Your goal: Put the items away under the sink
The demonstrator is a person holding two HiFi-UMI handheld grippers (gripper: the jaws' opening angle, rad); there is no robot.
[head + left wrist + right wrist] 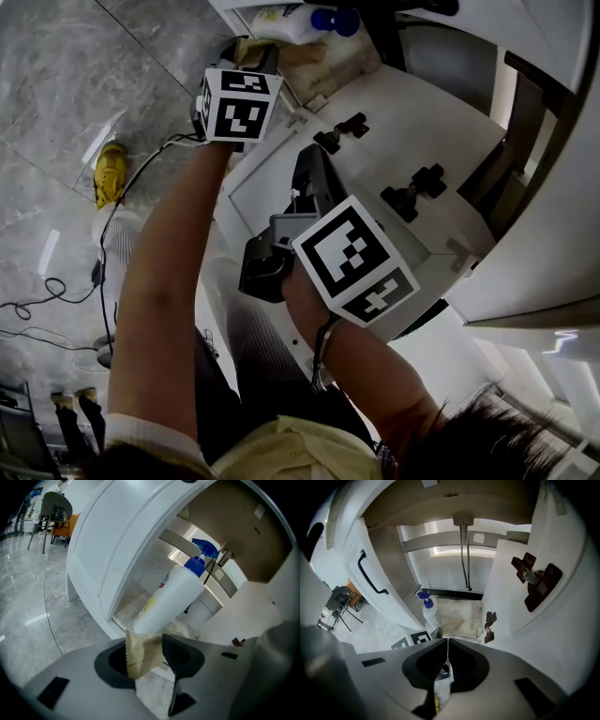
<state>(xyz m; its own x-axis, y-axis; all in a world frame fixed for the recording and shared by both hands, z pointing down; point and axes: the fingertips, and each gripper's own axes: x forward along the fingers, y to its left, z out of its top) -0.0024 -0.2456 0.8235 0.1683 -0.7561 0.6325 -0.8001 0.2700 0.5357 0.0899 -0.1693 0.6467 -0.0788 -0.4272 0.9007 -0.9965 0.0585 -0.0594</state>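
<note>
Left gripper (146,645) jaws stood apart, with the tan serrated-edge paper packet (140,660) loose between them. It sat at the lip of the open white under-sink cabinet (124,611), just before the leaning white spray bottle with blue trigger (176,595). Right gripper (447,649) was clamped on a thin translucent sachet (443,688). Risks I judged: the unheld packet could slip to the floor outside, or a nudge could topple the tilted bottle.

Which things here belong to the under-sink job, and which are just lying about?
Job: tan paper packet, clear plastic packet, spray bottle, sink cabinet.
Lying about: yellow shoe, floor cables, chair.
</note>
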